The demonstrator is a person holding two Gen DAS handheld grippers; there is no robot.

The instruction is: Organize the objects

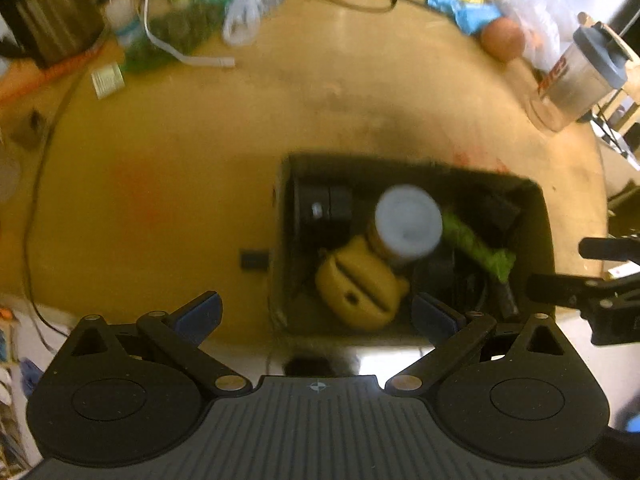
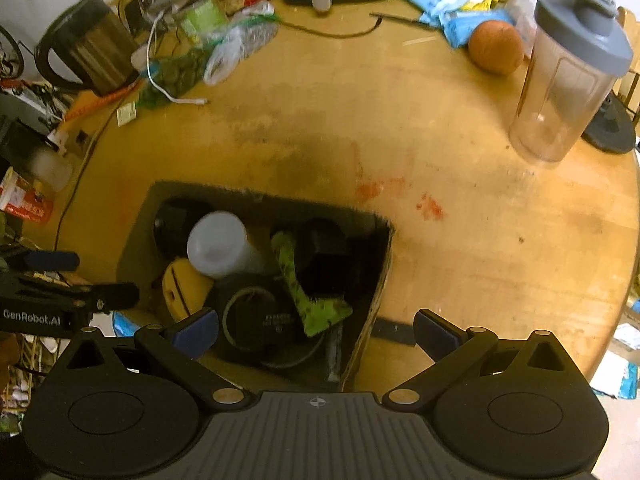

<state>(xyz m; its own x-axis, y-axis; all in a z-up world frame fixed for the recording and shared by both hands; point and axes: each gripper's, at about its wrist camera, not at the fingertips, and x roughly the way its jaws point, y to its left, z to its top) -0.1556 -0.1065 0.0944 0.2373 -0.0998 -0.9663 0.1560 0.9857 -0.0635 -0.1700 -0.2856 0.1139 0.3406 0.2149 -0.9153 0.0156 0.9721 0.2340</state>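
Note:
A dark open box (image 1: 538, 216) (image 2: 380, 264) sits on the round wooden table near its front edge. In it lie a white-capped bottle (image 1: 408, 222) (image 2: 218, 242), a yellow round item (image 1: 356, 288) (image 2: 182, 284), a green strip (image 1: 480, 246) (image 2: 296, 280) and several black items (image 2: 260, 320). My left gripper (image 1: 316, 318) is open and empty, just above the box's near edge. My right gripper (image 2: 316, 334) is open and empty over the box's near right corner. Each gripper shows at the edge of the other's view: the right one (image 1: 600, 280), the left one (image 2: 60, 288).
At the back of the table (image 2: 480, 240) lie an orange (image 2: 495, 47), a clear shaker with a grey lid (image 2: 568, 80), blue snack bags (image 2: 448, 4), a metal kettle (image 2: 92, 52), a white cable (image 2: 168, 88), green bags and a black cable. A small black block (image 1: 254, 259) lies left of the box.

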